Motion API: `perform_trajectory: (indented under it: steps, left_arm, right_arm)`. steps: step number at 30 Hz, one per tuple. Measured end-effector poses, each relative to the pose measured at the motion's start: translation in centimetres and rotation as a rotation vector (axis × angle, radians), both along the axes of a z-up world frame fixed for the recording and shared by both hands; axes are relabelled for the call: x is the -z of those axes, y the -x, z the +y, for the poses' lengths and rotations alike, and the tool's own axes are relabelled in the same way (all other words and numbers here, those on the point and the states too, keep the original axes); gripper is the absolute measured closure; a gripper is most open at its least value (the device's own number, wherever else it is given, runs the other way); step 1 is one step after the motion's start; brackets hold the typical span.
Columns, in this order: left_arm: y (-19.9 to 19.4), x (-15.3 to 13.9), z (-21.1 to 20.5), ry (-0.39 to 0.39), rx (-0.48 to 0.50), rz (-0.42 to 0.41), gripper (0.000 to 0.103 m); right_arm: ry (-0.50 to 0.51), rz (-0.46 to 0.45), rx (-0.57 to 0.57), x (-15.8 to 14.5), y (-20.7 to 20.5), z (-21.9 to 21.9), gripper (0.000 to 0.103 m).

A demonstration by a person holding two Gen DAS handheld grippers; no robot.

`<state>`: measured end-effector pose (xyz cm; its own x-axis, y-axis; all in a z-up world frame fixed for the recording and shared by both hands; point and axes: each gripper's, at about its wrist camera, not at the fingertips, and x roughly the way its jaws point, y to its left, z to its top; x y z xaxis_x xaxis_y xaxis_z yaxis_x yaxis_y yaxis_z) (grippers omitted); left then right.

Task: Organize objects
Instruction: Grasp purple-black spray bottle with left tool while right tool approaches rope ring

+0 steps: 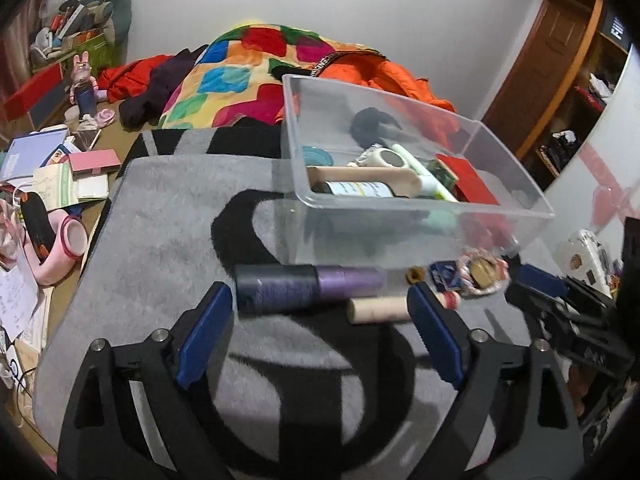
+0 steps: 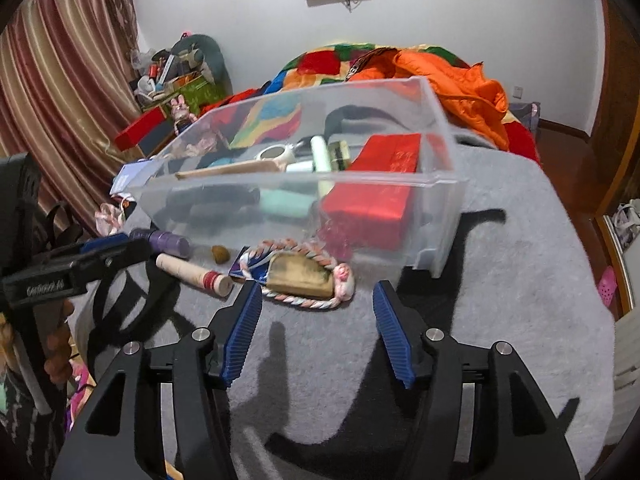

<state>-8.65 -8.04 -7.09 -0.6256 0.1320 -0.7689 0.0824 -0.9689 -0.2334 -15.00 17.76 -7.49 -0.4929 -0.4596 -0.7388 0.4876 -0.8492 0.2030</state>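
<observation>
My left gripper [image 1: 320, 296] stands open over the grey rug. A dark purple cylinder [image 1: 308, 288] lies crosswise just past its fingertips, untouched, with a beige tube [image 1: 380, 310] beside it. In the right wrist view my right gripper [image 2: 316, 292] is also open, its tips just short of a tan block ringed by a braided pink rope [image 2: 300, 276]. The tube [image 2: 192, 274], a small brown ball [image 2: 220, 254] and the cylinder [image 2: 168, 242] lie to the left. Behind them stands a clear plastic bin [image 2: 440, 216] holding a red box [image 2: 376, 184], a wooden stick, tape and bottles.
The bin [image 1: 420, 208] sits on a grey and black rug [image 1: 160, 220] on the bed. A colourful quilt [image 1: 248, 76] and an orange jacket [image 2: 464, 80] lie behind it. Books, papers and toys [image 1: 60, 168] crowd the left side. A curtain [image 2: 60, 100] hangs at left.
</observation>
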Motion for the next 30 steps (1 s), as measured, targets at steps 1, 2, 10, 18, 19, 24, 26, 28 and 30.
perform_trajectory:
  steps: [1,2,10,18,19,24,26,28,30]
  left_arm:
    - [0.3,0.2,0.0,0.004,-0.002,-0.007,0.013]
    - [0.8,0.4,-0.1,0.006,-0.003,-0.015,0.013]
    - [1.9,1.8,0.6,0.024,0.019,-0.033,0.006]
    - [2.5,1.9,1.0,0.055,0.0,-0.035,0.005]
    - [2.4,1.9,1.1,0.064,-0.005,-0.032,0.008]
    - [1.9,1.9,0.8,0.063,-0.022,-0.019,0.012]
    - [1.7,1.8,0.6,0.059,-0.028,-0.014,0.012]
    - [1.3,1.6,0.4,0.053,-0.034,-0.005,0.012]
    - [0.8,1.2,0.2,0.042,-0.039,0.01,0.012]
  right_arm:
    - [0.0,-0.001,-0.009,0.1,0.0,-0.2,0.049]
    - [-0.001,-0.002,-0.014,0.2,-0.1,-0.4,0.049]
    - [-0.009,-0.02,-0.018,0.6,0.6,-1.4,0.049]
    - [0.002,-0.047,0.019,1.2,1.7,-1.6,0.049]
    - [-0.006,-0.044,0.021,1.3,1.7,-1.7,0.049]
    - [-0.006,-0.034,0.023,1.4,1.4,-1.1,0.052]
    - [-0.005,-0.028,0.023,1.4,1.0,-0.6,0.055]
    - [-0.007,-0.024,0.021,1.4,0.6,-0.2,0.062]
    - [-0.011,-0.019,0.016,1.4,0.3,0.0,0.069]
